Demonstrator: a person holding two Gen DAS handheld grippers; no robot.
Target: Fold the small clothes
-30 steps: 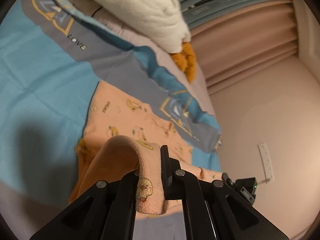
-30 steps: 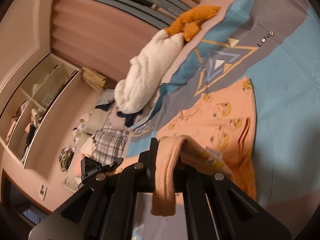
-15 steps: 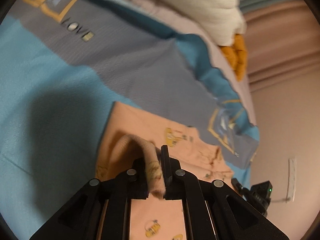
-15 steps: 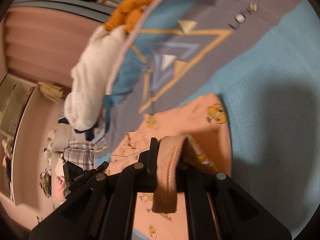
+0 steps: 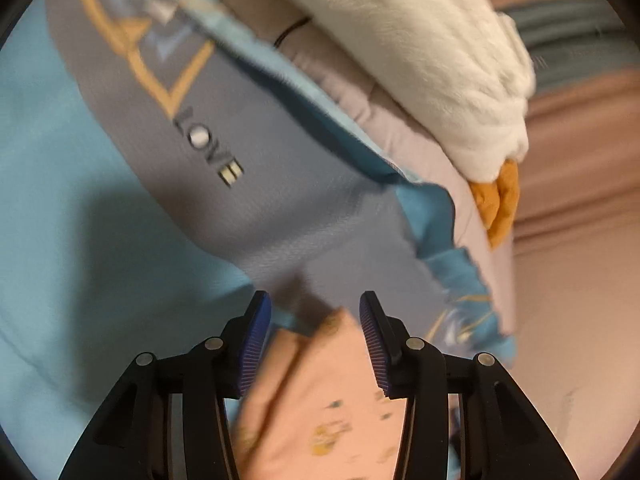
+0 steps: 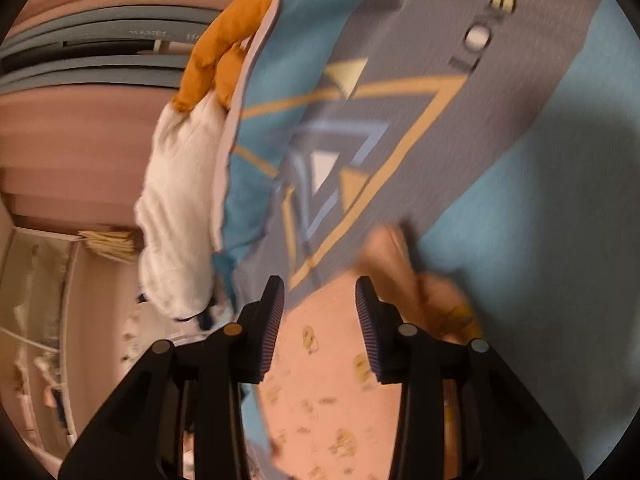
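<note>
A small peach garment with yellow cartoon prints (image 5: 320, 392) lies folded on the blue and grey bedspread (image 5: 100, 260). My left gripper (image 5: 315, 316) is open, its blue pads on either side of the garment's far edge, holding nothing. In the right wrist view the same garment (image 6: 320, 380) lies below my right gripper (image 6: 320, 300), which is open and empty. A thicker peach cuff or fold (image 6: 400, 264) sits just right of the right finger. Both views are motion-blurred.
A white fluffy blanket (image 5: 420, 60) and an orange plush (image 5: 500, 200) lie at the bed's far edge by the pink curtain (image 5: 580, 160). In the right wrist view shelves (image 6: 36, 320) and the bedspread (image 6: 540, 160) show.
Both grippers were shut on the garment's peach edge and carried it over. Now both have opened and let it go, and the garment lies folded on the bed.
</note>
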